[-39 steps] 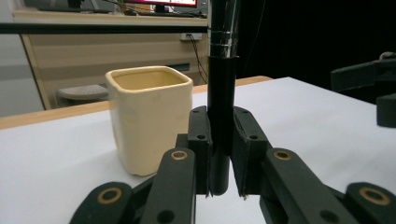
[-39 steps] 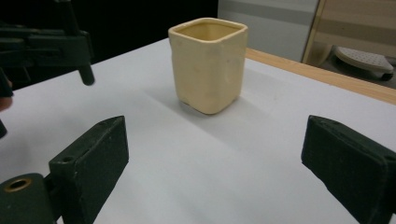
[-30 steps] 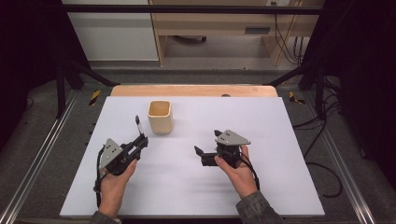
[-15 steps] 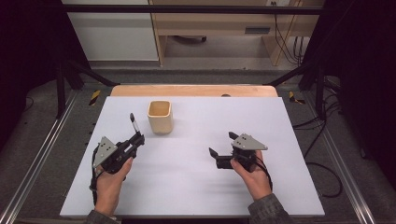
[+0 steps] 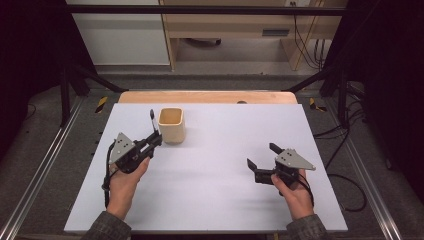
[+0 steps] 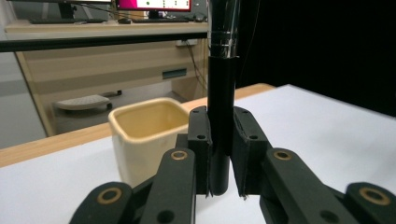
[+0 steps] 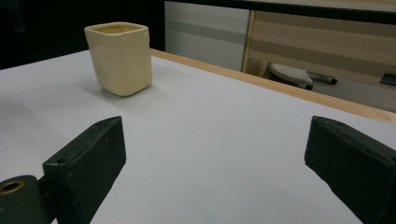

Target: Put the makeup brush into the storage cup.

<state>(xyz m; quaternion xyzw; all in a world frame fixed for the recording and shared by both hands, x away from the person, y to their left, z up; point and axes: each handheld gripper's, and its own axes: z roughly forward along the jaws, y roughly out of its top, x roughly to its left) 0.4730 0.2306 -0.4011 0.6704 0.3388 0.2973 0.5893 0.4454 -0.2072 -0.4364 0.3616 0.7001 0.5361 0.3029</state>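
Note:
A square cream cup (image 5: 171, 125) stands on the white tabletop (image 5: 215, 195), at the back left. Just left of it my left gripper (image 5: 156, 138) is shut on a black pen (image 5: 151, 119) that stands upright between the pads. In the left gripper view the pen (image 6: 222, 116) rises from the shut jaws of the left gripper (image 6: 221, 156), with the cup (image 6: 140, 135) close behind and to its left. My right gripper (image 5: 261, 155) is open and holds nothing, low over the table at the front right. In the right gripper view its fingers (image 7: 88, 163) stand wide apart, and the cup (image 7: 120, 56) is far off.
A wooden table edge (image 5: 210, 96) runs behind the white top. Metal rails (image 5: 45, 165) flank the table on the left, and cables (image 5: 350, 180) lie on the floor at the right. Wooden furniture (image 5: 235, 30) stands behind.
My right hand has slid to the right and a little nearer the front edge, jaws still open. My left hand has lifted the pen slightly and carried it toward the cup.

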